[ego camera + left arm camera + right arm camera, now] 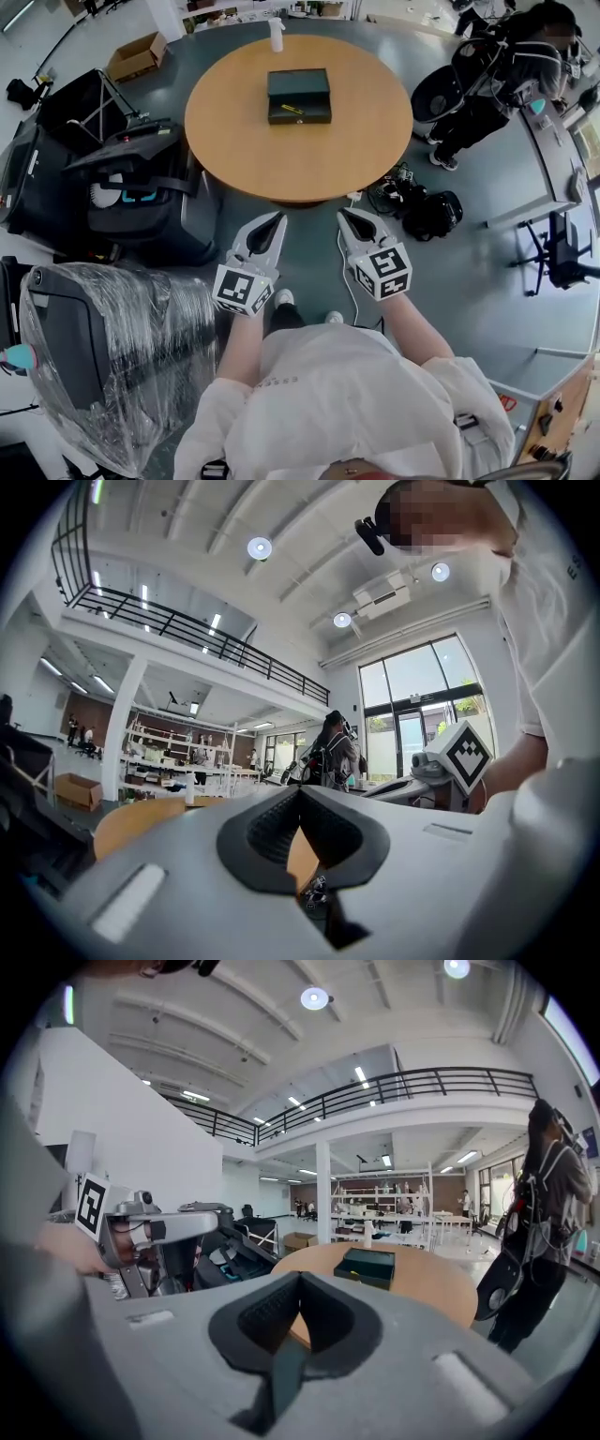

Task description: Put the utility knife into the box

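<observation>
A dark box (299, 86) sits at the middle of the round wooden table (234, 141). The yellow utility knife (292, 110) lies in the box's nearer, darker half. Both grippers hang short of the table's near edge, over the floor. My left gripper (278, 218) is shut and holds nothing. My right gripper (344, 214) is likewise shut and empty. In the right gripper view the box (367, 1265) lies ahead beyond the shut right gripper (300, 1277), with the table (431, 1288) under it. The left gripper view looks upward past the shut left gripper (300, 791).
A white bottle (277, 35) stands at the table's far edge. Black cases (141, 187) and plastic-wrapped equipment (112, 347) crowd the left. A black bag with cables (427, 211) lies on the floor by the table. A person (506, 75) stands at back right.
</observation>
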Tool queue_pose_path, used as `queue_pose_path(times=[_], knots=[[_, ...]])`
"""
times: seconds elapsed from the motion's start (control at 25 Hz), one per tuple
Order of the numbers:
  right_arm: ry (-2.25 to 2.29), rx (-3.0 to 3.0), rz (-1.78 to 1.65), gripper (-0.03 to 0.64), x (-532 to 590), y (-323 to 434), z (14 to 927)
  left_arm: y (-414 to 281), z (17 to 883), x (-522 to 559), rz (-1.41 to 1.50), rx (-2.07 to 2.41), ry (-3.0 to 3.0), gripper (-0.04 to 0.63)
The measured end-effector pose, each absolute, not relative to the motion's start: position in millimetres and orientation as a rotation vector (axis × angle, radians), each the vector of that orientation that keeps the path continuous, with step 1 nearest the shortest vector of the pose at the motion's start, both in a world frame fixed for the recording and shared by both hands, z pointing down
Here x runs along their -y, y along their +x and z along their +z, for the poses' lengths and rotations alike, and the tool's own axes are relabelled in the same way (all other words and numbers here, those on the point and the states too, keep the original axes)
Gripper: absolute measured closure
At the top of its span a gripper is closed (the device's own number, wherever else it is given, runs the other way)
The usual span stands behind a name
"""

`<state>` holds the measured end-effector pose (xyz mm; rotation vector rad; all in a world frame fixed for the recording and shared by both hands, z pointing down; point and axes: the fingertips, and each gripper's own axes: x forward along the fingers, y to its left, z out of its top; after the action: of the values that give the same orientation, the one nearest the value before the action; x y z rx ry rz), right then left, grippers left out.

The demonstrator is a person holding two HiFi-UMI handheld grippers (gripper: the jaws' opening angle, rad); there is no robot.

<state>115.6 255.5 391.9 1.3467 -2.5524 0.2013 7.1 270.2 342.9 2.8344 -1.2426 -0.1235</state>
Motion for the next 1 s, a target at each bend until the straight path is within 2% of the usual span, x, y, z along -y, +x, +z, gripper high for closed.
queue_pose_path(times=[1.0], knots=[[1.276, 2.606, 0.198, 0.624, -257.4, 113.4, 397.2, 14.1, 352.2, -270.9, -0.027, 1.273, 2.831, 0.581]])
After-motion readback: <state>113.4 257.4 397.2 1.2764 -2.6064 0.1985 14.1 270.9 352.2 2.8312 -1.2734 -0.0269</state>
